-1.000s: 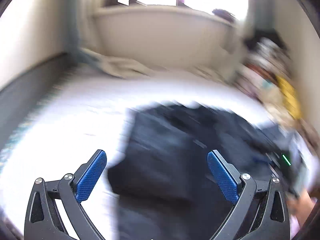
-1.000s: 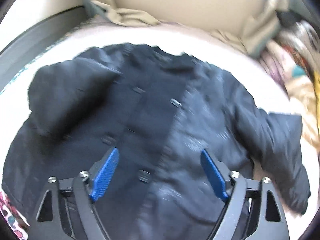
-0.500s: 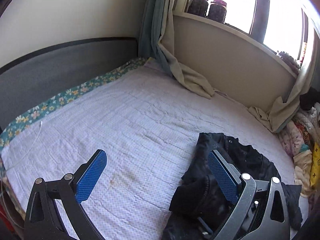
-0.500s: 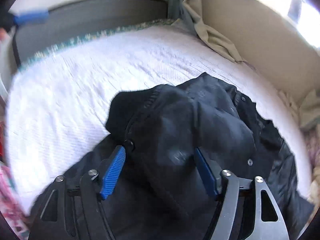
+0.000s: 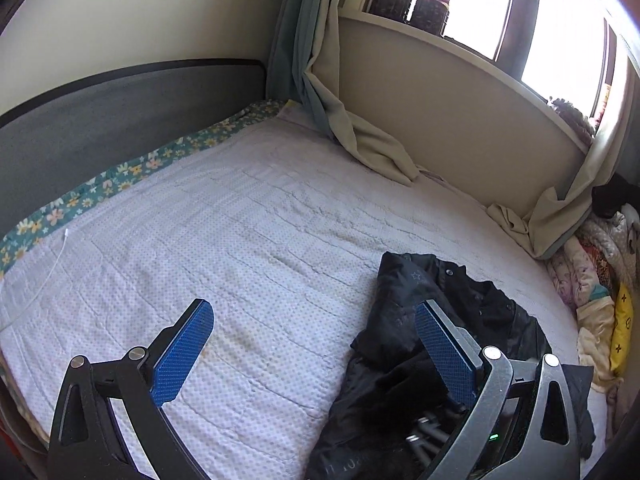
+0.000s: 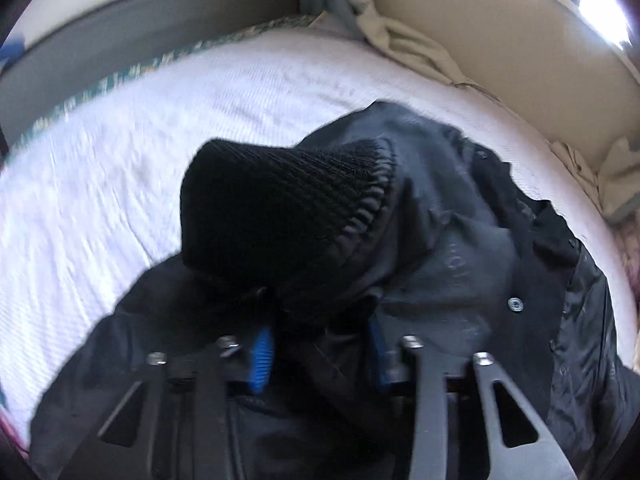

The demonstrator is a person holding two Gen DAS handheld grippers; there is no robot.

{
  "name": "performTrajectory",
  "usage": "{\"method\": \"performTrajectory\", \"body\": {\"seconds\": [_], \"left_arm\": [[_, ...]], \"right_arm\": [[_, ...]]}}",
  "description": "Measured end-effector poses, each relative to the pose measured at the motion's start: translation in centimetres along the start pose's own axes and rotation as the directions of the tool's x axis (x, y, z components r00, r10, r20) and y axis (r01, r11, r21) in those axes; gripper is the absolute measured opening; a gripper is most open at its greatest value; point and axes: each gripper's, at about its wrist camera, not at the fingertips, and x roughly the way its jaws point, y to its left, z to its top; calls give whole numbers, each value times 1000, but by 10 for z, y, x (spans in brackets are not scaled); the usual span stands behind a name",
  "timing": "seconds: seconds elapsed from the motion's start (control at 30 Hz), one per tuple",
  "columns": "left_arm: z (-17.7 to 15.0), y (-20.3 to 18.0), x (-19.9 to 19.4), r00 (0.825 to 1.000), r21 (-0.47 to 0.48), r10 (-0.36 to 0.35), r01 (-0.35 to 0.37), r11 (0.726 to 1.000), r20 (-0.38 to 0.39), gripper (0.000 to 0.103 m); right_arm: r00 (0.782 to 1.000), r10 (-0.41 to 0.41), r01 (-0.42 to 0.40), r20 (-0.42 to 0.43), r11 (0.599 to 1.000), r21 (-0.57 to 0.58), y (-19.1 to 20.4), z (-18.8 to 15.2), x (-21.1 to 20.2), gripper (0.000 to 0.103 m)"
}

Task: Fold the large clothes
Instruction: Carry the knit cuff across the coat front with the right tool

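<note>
A black jacket (image 5: pixel 400 304) lies crumpled on the right side of the white bed (image 5: pixel 240 240). My left gripper (image 5: pixel 312 308) hangs open over bare sheet just left of the jacket, with nothing between its fingers. In the right wrist view the jacket (image 6: pixel 480 248) fills the middle, and its sleeve with a ribbed knit cuff (image 6: pixel 280 208) bulges up ahead of my right gripper (image 6: pixel 320 344). The right jaws are closing, with sleeve cloth bunched between the blue pads (image 6: pixel 262 360), which it mostly hides.
A dark grey headboard (image 5: pixel 120 112) and a floral sheet edge (image 5: pixel 120 180) run along the left. Curtains (image 5: pixel 360 140) drape onto the bed under a windowsill with jars (image 5: pixel 412 4). A pile of colourful clothes (image 5: pixel 596 280) lies at the right.
The left gripper swung left off the jacket to bare sheet, then held still. The right gripper came down onto the sleeve and its jaws narrowed around the cloth behind the cuff.
</note>
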Motion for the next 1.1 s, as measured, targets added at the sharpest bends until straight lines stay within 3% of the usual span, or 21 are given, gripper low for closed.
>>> {"method": "performTrajectory", "body": {"seconds": [0.17,0.27,0.4,0.5,0.53,0.6,0.67,0.73,0.83,0.93,1.0,1.1], "left_arm": [[-6,-11,4,1000,31,3,-2,1000,-9,102],[-10,-19,7,1000,53,3,-2,999,-18,102],[-16,-28,12,999,81,-2,5,997,-36,102],[-22,-37,16,999,110,3,2,994,-49,102],[-23,-39,17,999,119,7,0,993,-52,102],[-28,-45,21,998,143,12,-3,990,-62,102],[-33,-52,26,997,165,17,-5,986,-75,102],[-41,-59,33,995,195,28,-9,981,-93,102],[-52,-70,46,991,236,53,-23,971,-122,102],[-62,-80,58,986,261,68,-26,965,-154,102],[-64,-86,57,987,271,51,-7,962,-155,102],[-62,-97,55,988,283,24,20,959,-150,102]], "right_arm": [[992,44,-60,115,989,137,-47,13,-42,25],[979,101,-141,175,962,232,-93,13,-64,25],[965,174,-232,194,913,337,-150,-9,-79,28],[963,214,-263,161,876,405,-183,-33,-78,44],[962,240,-274,132,863,425,-194,-46,-76,57],[956,277,-290,95,846,447,-207,-63,-75,74],[936,341,-339,89,802,493,-221,-85,-76,80],[903,411,-407,128,719,564,-240,-106,-76,81],[876,458,-412,149,552,725,-271,-132,-73,81],[866,463,-412,188,450,792,-294,-150,-80,81],[881,438,-382,178,439,813,-304,-157,-87,81],[907,389,-345,159,472,811,-319,-160,-94,81]]}}
